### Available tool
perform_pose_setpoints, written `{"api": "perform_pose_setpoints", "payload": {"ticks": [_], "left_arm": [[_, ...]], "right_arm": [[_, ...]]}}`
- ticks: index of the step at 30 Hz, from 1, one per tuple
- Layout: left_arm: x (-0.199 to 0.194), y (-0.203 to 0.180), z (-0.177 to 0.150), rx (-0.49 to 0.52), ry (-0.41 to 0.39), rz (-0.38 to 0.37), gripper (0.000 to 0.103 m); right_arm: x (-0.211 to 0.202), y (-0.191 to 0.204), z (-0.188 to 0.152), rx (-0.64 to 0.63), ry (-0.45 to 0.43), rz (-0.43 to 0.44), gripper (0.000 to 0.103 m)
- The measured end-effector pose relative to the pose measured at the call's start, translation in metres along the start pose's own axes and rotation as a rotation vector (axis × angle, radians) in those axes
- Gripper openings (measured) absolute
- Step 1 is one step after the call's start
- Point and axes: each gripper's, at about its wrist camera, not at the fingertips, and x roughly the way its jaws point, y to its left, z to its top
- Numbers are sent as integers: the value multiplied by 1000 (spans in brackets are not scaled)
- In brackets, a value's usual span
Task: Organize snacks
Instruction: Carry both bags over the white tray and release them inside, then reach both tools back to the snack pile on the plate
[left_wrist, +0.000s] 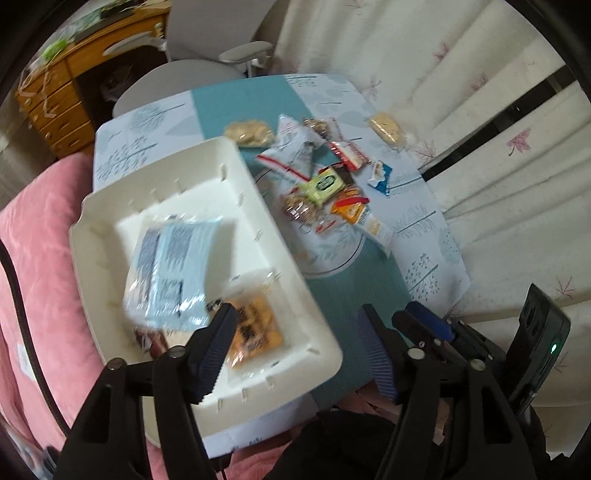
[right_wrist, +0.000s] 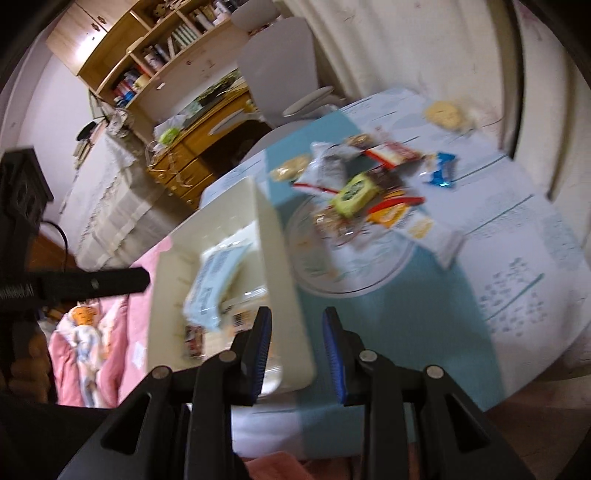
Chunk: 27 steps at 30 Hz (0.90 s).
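Nearest the left tool (left_wrist: 295, 354), jaws wide apart and gripping nothing, sits the white bin (left_wrist: 314, 314) with a pale blue packet (left_wrist: 173, 273) inside. Beyond it, up and to the right on the surface (left_wrist: 424, 236), the snack pile (left_wrist: 325, 184) runs diagonally; the right tool (right_wrist: 295, 354), part-open and empty, straddles the bin's near rim, looking closer.

Bare teal runner (left_wrist: 351, 280) lies open between the white tray (left_wrist: 280, 258) and the table's near edge. Beyond it, the snack pile (left_wrist: 325, 184) crowds the glass plate (right_wrist: 373, 273), leaving bare tablecloth (right_wrist: 524, 258) to the right.
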Motion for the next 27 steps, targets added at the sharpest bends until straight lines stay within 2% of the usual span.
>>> {"api": "perform_pose_setpoints", "payload": {"ticks": [5, 12, 17, 22, 27], "left_arm": [[14, -25, 25, 112, 7, 43, 69], [43, -57, 60, 228, 59, 46, 69], [72, -68, 83, 257, 107, 71, 69], [107, -77, 106, 270, 167, 100, 69], [145, -85, 126, 270, 210, 123, 71]], "right_arm": [[2, -12, 3, -66, -4, -85, 28], [10, -24, 12, -153, -19, -107, 28], [24, -29, 18, -244, 3, -127, 28], [44, -49, 29, -253, 43, -124, 28], [65, -66, 39, -279, 84, -158, 30]]}}
